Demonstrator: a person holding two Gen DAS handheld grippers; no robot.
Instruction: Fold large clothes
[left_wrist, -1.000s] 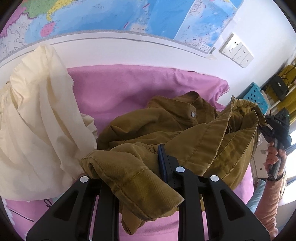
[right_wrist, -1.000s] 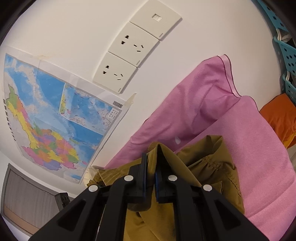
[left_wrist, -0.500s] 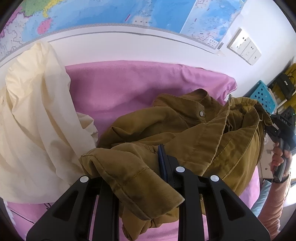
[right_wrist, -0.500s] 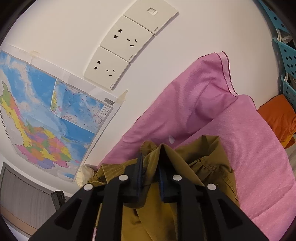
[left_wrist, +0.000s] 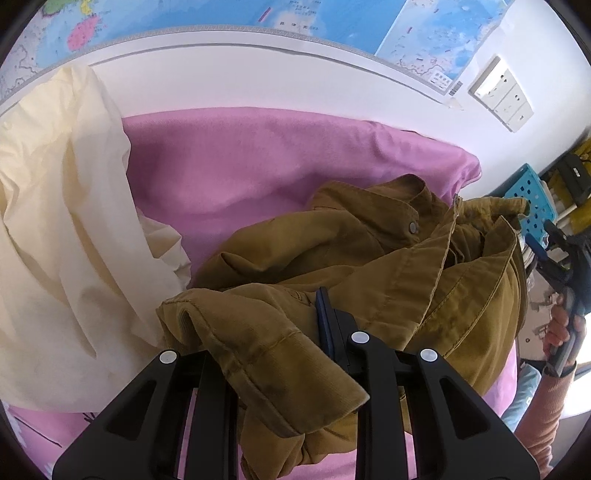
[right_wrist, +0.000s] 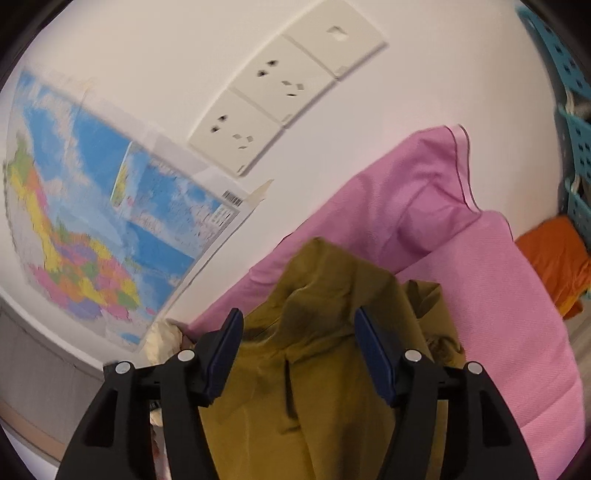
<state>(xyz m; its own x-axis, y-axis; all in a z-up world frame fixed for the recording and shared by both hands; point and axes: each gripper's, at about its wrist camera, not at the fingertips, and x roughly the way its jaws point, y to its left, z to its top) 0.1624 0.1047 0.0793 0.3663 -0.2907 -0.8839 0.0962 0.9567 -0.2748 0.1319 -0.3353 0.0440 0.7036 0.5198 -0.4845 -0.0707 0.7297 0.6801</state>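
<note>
An olive-brown corduroy jacket (left_wrist: 354, 266) lies bunched on the pink bed sheet (left_wrist: 258, 162). My left gripper (left_wrist: 291, 332) is shut on a cuffed fold of the jacket near the camera; the cloth hides its left finger. In the right wrist view my right gripper (right_wrist: 299, 354) is open, its two blue pads spread wide, and a peak of the jacket (right_wrist: 325, 332) stands loosely between them. The right gripper also shows at the right edge of the left wrist view (left_wrist: 557, 254), beside the jacket's raised edge.
A cream garment (left_wrist: 62, 221) is heaped on the sheet to the left. A map (right_wrist: 103, 229) and wall sockets (right_wrist: 280, 96) are on the white wall behind. Blue baskets (left_wrist: 532, 199) and an orange cloth (right_wrist: 557, 262) are to the right.
My right gripper has opened and let go of the jacket's edge, which now stands loose between the fingers. My left gripper keeps its hold and has barely moved.
</note>
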